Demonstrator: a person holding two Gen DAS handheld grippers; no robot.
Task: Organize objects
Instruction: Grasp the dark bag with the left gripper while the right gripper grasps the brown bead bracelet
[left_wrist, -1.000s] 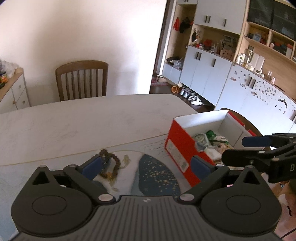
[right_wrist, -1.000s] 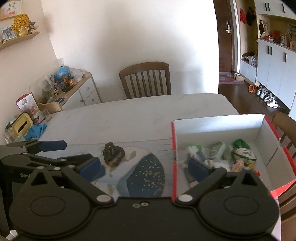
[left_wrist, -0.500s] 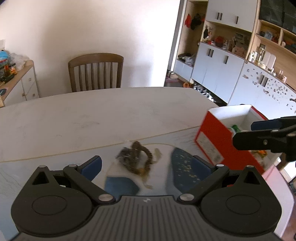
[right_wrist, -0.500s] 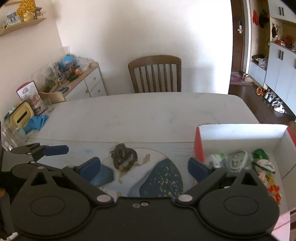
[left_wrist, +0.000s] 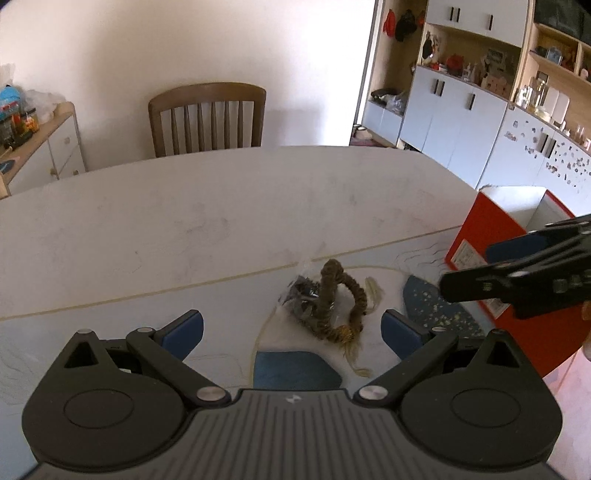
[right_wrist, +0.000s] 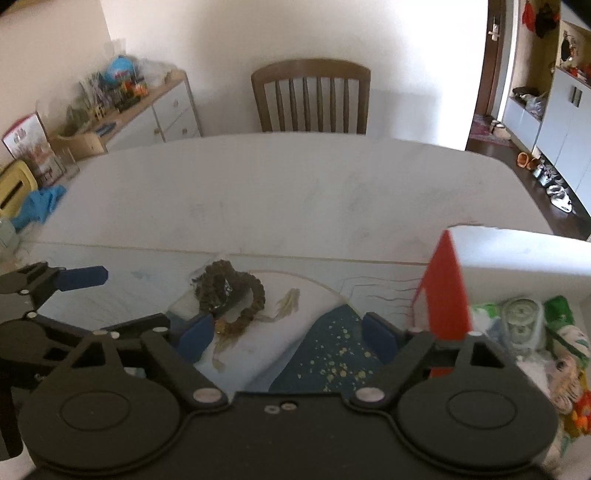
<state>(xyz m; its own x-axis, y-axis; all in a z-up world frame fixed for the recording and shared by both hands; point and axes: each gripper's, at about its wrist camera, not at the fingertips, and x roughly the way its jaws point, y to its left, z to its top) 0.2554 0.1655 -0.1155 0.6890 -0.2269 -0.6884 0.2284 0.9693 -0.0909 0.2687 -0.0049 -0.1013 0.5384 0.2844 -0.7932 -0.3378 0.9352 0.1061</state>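
A brown beaded bracelet with a pale tassel (left_wrist: 334, 302) lies in a clear bag on the printed mat, also in the right wrist view (right_wrist: 232, 295). My left gripper (left_wrist: 291, 330) is open and empty, just short of the bracelet. My right gripper (right_wrist: 288, 338) is open and empty, to the right of the bracelet and beside the box's red wall. The red and white cardboard box (right_wrist: 443, 291) stands at the right with several small items inside (right_wrist: 524, 328). In the left wrist view the box (left_wrist: 491, 236) is partly hidden by my right gripper's fingers (left_wrist: 517, 280).
The white table (left_wrist: 221, 206) carries a mat with blue patches (right_wrist: 332, 354). A wooden chair (left_wrist: 207, 114) stands at the far side. A cluttered sideboard (right_wrist: 122, 110) is at the left, white cabinets (left_wrist: 461, 122) at the right.
Both grippers have swung left, away from the box. The bracelet now lies between the left gripper's fingers' line, and the box has slid to the right edge of both views.
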